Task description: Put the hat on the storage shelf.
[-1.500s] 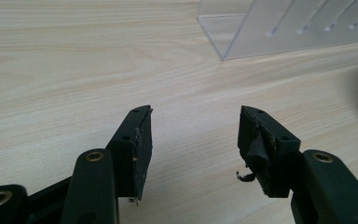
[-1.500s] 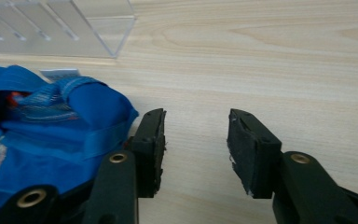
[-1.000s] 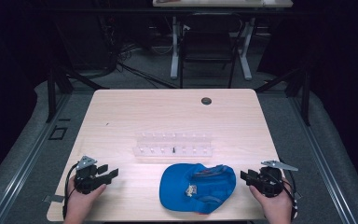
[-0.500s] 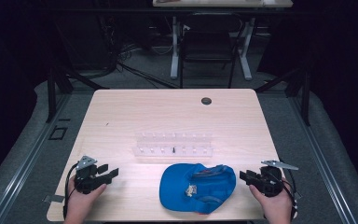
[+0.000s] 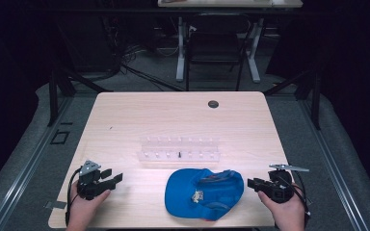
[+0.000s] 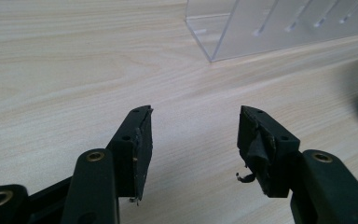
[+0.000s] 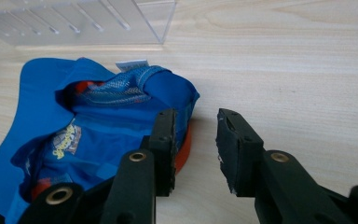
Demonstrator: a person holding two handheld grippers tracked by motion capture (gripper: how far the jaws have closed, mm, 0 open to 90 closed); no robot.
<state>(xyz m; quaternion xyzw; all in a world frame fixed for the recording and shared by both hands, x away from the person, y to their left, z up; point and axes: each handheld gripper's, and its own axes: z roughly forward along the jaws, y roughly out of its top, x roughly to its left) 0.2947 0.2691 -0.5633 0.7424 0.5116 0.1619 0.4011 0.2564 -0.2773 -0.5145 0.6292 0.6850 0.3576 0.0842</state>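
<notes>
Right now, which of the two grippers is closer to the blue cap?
The right gripper: its open jaws sit just beside the blue cap, while the left gripper is farther off across bare table.

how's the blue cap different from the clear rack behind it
The blue cap is soft, opaque cloth, lying crumpled; the clear rack is rigid, see-through plastic with straight edges and rows of slots. The cap lies nearer the person, between the two grippers; the rack sits farther back. Both rest on the wooden table, untouched.

Lab/studio: dark w/ floor rails (image 5: 26, 159), cables (image 5: 139, 72) (desk (image 5: 231, 4) behind).
</notes>
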